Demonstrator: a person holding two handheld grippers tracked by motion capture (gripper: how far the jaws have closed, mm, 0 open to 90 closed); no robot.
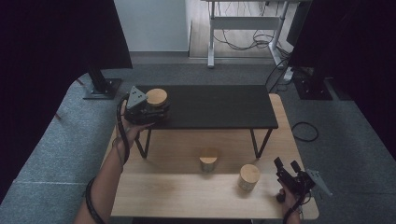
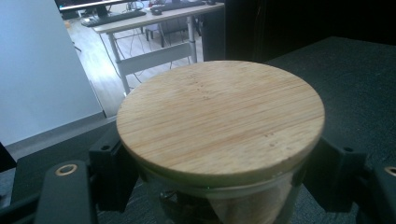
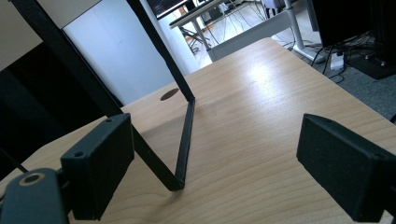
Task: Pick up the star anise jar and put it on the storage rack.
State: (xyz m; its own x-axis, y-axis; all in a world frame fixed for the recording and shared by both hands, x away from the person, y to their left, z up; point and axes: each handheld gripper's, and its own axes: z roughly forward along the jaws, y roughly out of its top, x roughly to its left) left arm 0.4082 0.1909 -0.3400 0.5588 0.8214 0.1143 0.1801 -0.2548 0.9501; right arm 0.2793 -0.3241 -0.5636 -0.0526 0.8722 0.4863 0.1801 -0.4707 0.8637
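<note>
Left gripper [image 1: 156, 113]: I have it at the left end of the black shelf [image 1: 219, 107], jaws on either side of a jar. In the left gripper view the pads stand at the glass just under the lid; whether they press on it I cannot tell.
Lidded jar, left [image 1: 157, 99]: glass body, round bamboo lid [image 2: 219, 119], upright on the shelf's left end, near its front edge. Contents blurred in the left gripper view.
Black shelf: a low dark top on thin black legs [image 1: 258, 142], standing on the far half of the wooden worktop [image 1: 187, 191] and reaching almost from its left edge to its right edge.
Middle jar [image 1: 208, 161]: wooden-topped, upright on the worktop, partly in the shelf's shadow, just in front of the shelf's front edge, right of centre.
Right jar [image 1: 248, 177]: wooden-topped, upright on the worktop, nearer the front edge than the middle jar, between that jar and my right gripper.
Right gripper [image 1: 288, 169]: I hold it at the worktop's front right corner, jaws wide, nothing between them. In the right gripper view bare wood and one shelf leg [image 3: 184, 140] lie between the two pads.
Floor [image 1: 56, 154]: grey carpet round the worktop.
</note>
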